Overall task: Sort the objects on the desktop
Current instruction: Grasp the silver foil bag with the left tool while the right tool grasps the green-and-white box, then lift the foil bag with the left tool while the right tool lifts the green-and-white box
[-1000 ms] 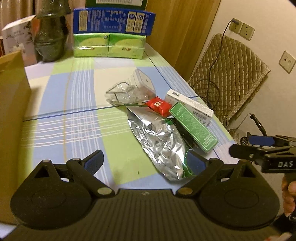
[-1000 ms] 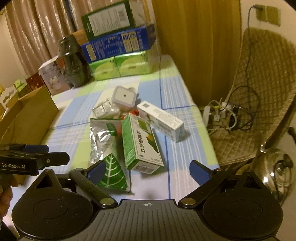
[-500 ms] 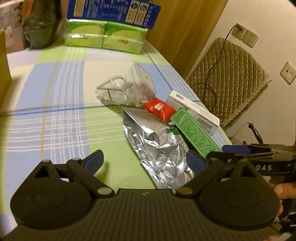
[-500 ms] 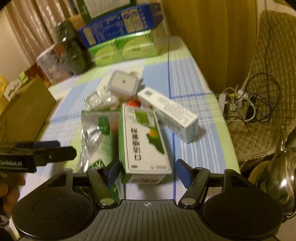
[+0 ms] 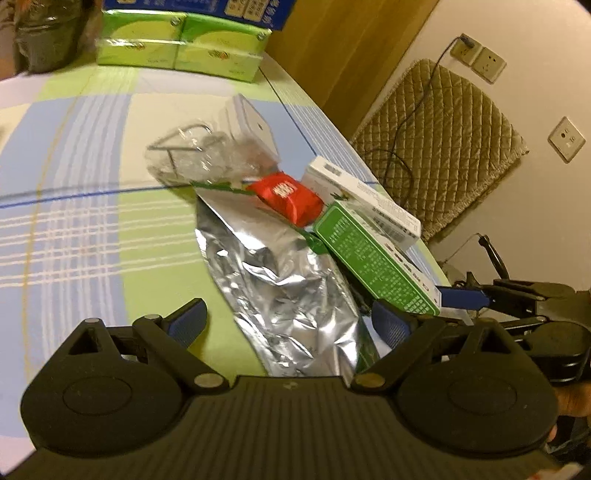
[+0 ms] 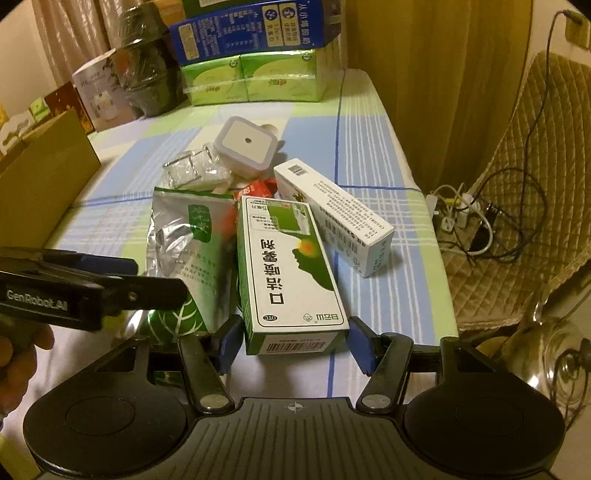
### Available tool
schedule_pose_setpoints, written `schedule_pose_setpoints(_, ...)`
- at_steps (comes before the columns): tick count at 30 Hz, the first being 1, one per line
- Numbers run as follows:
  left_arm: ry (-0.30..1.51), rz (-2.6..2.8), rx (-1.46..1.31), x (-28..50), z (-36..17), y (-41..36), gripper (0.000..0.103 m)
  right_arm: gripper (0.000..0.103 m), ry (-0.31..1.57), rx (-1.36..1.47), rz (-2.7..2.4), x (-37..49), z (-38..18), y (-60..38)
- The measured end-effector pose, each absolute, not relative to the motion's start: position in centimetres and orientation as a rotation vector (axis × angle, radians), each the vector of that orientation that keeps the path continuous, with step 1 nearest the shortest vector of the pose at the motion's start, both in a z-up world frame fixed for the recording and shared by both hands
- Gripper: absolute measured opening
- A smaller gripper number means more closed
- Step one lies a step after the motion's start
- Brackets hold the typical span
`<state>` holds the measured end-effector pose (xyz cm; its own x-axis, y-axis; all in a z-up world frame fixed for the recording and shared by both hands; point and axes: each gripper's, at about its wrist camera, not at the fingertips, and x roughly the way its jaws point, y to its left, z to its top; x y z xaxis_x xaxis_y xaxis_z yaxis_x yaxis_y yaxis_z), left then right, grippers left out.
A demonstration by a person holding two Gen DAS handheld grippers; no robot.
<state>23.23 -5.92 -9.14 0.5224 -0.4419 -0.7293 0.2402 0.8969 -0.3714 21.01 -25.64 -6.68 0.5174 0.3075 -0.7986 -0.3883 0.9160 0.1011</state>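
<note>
A green and white medicine box lies on the checked tablecloth, and my right gripper is shut on its near end, a pad against each side. In the left wrist view that box leans on a silver foil bag. My left gripper is open just above the bag's near end, holding nothing. Behind lie a red packet, a long white box, a square white plug-in light and a clear plastic bag with metal hooks.
A cardboard box stands at the left. Green tissue packs, a blue carton and a dark jar line the back. The table's right edge drops to a quilted chair and a tangle of cables.
My right gripper has come forward and narrowed from wide open until its pads meet the green box. My left gripper has moved in lower over the foil bag, still open.
</note>
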Motion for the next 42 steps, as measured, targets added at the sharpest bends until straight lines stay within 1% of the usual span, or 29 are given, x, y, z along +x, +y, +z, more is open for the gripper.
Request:
schedule_pose_setpoints(3,0.939,-0.418,-0.199,23.3,-9.6,-6.7,0.089,0.058,0.945,-0.112,0.417,21.0,-7.0,-25.6)
schedule_pose_setpoints(6,0.94,-0.436,-0.17,23.3,-9.4,-7.1,0.076,0.058,0.943,-0.132,0.415,21.0,-7.0,-25.4)
schedule_pose_setpoints(8,0.947,-0.441,-0.171,23.3,-9.3,-7.0,0.071,0.057,0.94,-0.134,0.42,20.8,-7.0,-25.2)
schedule_pose_setpoints(10,0.947,-0.445,-0.154,23.1,-9.0,-6.8,0.063,0.056,0.931,-0.136,0.423,20.5,-6.8,-24.9)
schedule_pose_setpoints(14,0.963,-0.432,-0.07,22.5,-8.0,-5.9,0.059,0.056,0.923,-0.127,0.44,19.5,-6.4,-24.2)
schedule_pose_setpoints(17,0.994,-0.439,0.017,21.5,-7.3,-4.7,0.059,0.055,0.915,-0.143,0.462,18.2,-6.0,-23.4)
schedule_pose_setpoints(20,1.019,-0.434,0.114,19.9,-6.6,-3.6,0.059,0.053,0.918,-0.127,0.515,17.3,-5.7,-22.5)
schedule_pose_setpoints(23,1.033,-0.42,0.15,18.7,-6.4,-2.2,0.06,0.053,0.946,-0.124,0.594,16.6,-6.0,-21.1)
schedule_pose_setpoints(25,1.029,-0.404,0.158,18.4,-6.3,-1.5,0.065,0.054,0.951,-0.168,0.621,16.3,-6.2,-19.9)
schedule_pose_setpoints(26,1.022,-0.388,0.17,18.2,-6.3,-1.3,0.067,0.054,0.944,-0.195,0.617,16.2,-6.3,-19.3)
schedule_pose_setpoints(27,1.012,-0.376,0.178,18.0,-6.3,-1.0,0.068,0.059,0.935,-0.214,0.603,16.3,-6.3,-18.9)
schedule_pose_setpoints(28,1.007,-0.368,0.174,17.9,-6.3,-0.8,0.069,0.067,0.926,-0.218,0.585,16.4,-6.2,-18.7)
schedule_pose_setpoints(30,0.991,-0.35,0.149,17.7,-6.0,-0.2,0.07,0.071,0.907,-0.18,0.55,16.8,-5.9,-18.6)
schedule_pose_setpoints(35,0.982,-0.324,0.072,18.1,-6.0,0.8,0.074,0.072,0.899,-0.069,0.464,18.6,-5.6,-18.3)
schedule_pose_setpoints(37,0.982,-0.32,0.062,18.4,-6.2,0.9,0.077,0.072,0.889,-0.085,0.427,19.2,-5.5,-17.8)
schedule_pose_setpoints(42,0.981,-0.322,0.057,18.7,-6.6,0.7,0.078,0.071,0.896,-0.114,0.398,20.0,-6.2,-16.9)
